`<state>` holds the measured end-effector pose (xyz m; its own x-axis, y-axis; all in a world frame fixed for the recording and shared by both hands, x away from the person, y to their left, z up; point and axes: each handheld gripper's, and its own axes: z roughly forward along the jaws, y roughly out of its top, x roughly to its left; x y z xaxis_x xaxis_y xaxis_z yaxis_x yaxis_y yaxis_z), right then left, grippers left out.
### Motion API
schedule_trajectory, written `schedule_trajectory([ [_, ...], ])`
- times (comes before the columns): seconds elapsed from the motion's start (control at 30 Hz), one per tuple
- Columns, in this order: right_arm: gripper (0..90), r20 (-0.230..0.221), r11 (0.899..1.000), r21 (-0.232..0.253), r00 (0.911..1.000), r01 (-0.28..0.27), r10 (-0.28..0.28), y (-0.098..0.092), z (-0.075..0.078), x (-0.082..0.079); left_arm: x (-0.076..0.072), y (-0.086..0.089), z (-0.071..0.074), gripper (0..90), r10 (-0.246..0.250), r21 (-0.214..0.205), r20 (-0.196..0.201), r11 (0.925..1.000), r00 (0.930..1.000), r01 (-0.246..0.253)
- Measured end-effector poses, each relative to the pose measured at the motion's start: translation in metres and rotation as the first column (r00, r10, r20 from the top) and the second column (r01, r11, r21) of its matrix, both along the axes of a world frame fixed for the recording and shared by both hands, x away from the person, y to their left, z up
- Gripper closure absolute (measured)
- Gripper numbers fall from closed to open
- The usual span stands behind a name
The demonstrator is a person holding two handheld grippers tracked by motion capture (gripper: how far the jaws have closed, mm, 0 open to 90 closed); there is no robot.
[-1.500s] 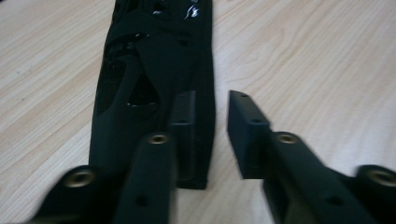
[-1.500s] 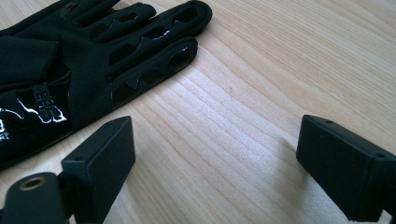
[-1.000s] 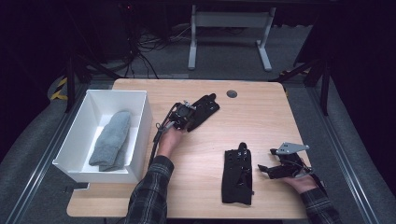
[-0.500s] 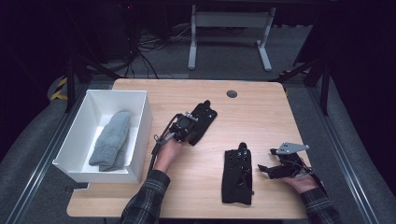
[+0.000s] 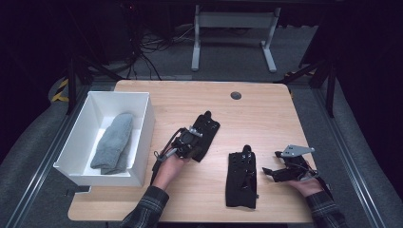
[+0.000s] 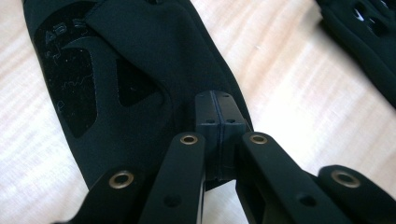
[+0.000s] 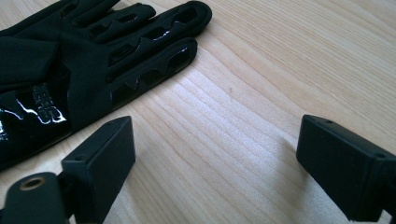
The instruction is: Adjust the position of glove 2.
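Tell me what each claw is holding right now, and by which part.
The left claw is shut on the black glove, pinching its cuff edge. The right claw is open over bare table, holding nothing.

High view looks down on the table (image 5: 266,102); gripper views skim it closely.

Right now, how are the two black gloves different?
The left glove lies slanted near the white box, pinched by the shut left gripper. The right glove lies straight and free, beside the open right gripper. The right glove's fingers have cut-out holes; the left glove shows flat patches. Both are black, on the table.
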<state>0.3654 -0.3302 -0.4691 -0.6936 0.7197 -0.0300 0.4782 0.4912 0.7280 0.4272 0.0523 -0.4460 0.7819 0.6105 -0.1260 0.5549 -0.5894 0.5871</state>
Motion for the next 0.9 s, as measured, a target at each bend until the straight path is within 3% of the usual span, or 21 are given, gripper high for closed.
schedule_trajectory([
  [0.27, 12.0, 0.0, 1.0, 0.0, 1.0, 0.0, 0.0, 0.0, 0.0, 0.0, -0.032, 0.0, 0.0, 90.0, -0.055, -0.007, -0.017, 0.9985, 0.9983, 0.055],
  [0.5, 12.0, 0.0, 1.0, 0.0, 1.0, 0.001, -0.001, 0.0, 0.0, 0.0, -0.055, 0.001, 0.004, 90.0, -0.094, -0.022, -0.002, 0.9953, 0.9955, 0.094],
  [0.7, 12.0, 0.0, 1.0, -0.001, 1.0, 0.002, -0.002, 0.0, 0.0, 0.0, -0.035, 0.009, 0.018, 90.0, -0.002, -0.051, 0.054, 0.9987, 0.9986, 0.005],
  [0.73, 12.0, 0.0, 1.0, -0.001, 1.0, 0.002, -0.002, 0.0, 0.0, 0.0, -0.035, 0.009, 0.018, 90.0, -0.002, -0.051, 0.054, 0.9987, 0.9986, 0.005],
  [0.77, 12.0, 0.0, 1.0, -0.001, 1.0, 0.002, -0.002, 0.0, 0.0, 0.0, -0.026, 0.01, 0.019, 90.0, 0.035, -0.039, 0.067, 0.9987, 0.9971, -0.033],
  [0.9, 12.0, 0.0, 1.0, -0.001, 1.0, 0.002, -0.002, 0.0, 0.0, 0.0, -0.007, 0.012, 0.017, 90.0, 0.08, -0.031, 0.074, 0.9964, 0.994, -0.078],
])
